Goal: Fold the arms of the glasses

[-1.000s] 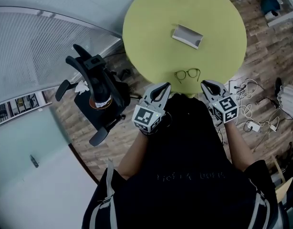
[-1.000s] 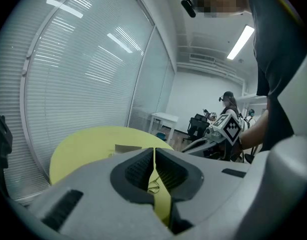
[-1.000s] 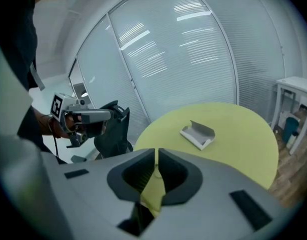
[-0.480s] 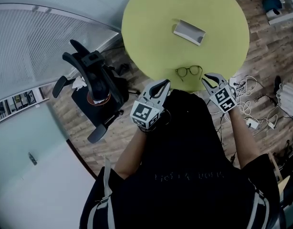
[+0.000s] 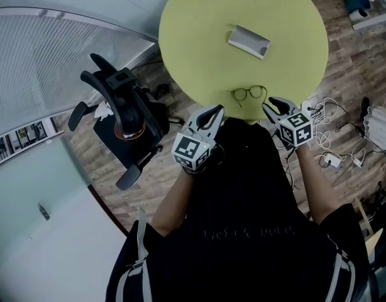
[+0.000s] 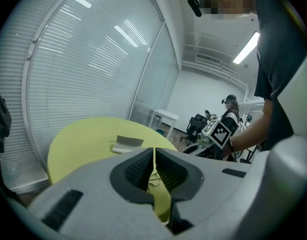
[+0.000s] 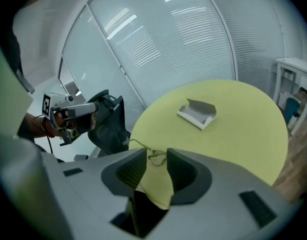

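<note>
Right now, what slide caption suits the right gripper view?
Right gripper, jaws opening and empty, lines up on glasses on the yellow table; grey case beyond.

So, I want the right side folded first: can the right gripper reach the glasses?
Probably yes: the right gripper sits close beside the glasses, its jaws opening with the glasses just beyond the tips, and nothing on the table blocks the way.

Round yellow-green table [image 5: 199,36] bears glasses [image 5: 248,94]; grey holder [image 5: 248,41] beyond.
</note>
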The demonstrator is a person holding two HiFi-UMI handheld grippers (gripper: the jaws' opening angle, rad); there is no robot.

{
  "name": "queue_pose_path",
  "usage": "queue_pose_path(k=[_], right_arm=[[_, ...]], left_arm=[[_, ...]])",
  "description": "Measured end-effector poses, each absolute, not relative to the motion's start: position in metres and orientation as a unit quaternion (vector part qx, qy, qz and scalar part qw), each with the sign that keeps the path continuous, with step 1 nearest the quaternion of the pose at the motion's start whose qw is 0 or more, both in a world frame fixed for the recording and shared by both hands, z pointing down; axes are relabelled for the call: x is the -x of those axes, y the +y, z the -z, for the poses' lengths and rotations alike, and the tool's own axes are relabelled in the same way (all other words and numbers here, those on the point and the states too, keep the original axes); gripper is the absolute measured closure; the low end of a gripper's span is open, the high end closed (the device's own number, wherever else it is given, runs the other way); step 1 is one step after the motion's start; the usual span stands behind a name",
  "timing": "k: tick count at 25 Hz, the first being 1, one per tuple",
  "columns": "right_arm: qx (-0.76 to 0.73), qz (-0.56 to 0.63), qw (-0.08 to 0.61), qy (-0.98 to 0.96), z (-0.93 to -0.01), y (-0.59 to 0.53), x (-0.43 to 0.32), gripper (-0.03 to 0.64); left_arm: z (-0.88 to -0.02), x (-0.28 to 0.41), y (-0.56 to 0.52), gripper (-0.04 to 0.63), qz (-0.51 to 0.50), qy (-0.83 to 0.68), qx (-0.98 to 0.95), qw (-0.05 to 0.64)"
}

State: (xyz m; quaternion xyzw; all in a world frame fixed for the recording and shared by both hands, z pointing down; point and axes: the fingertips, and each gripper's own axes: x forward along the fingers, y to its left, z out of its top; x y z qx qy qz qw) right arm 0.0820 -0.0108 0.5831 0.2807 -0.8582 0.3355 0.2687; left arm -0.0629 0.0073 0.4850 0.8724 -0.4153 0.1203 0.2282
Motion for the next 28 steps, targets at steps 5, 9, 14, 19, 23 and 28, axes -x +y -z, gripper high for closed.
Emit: queue_pose_path(k=[5,9,14,19,23,28], right_arm=[[-0.31,-0.341,0.288,-0.84,-0.584,-0.009,-0.081,0.494],[-0.343,-0.422,0.25,-0.801,-0.587,-0.01,-0.081,0.494],[-0.362,-0.471,0.256,-0.763,-0.596,-0.016,-0.084,0.505],[-0.373,-0.476,0.265,-0.751,-0.597,-0.019,-0.083,0.566],[-0.373,-0.481,0.262,-0.749,-0.597,-0.016,-0.081,0.574],[-0.378,-0.462,0.265,-0.758,-0.591,-0.02,-0.077,0.574]], left_arm=[[-0.487,0.063,0.009,0.569,-0.12,-0.413,-0.873,0.23],[-0.489,0.064,0.009,0.569,-0.118,-0.412,-0.873,0.234],[-0.489,0.06,0.008,0.569,-0.143,-0.402,-0.878,0.215],[-0.491,0.059,0.009,0.569,-0.144,-0.396,-0.88,0.219],[-0.495,0.059,0.01,0.569,-0.144,-0.394,-0.879,0.225],[-0.502,0.059,0.008,0.569,-0.145,-0.394,-0.876,0.238]])
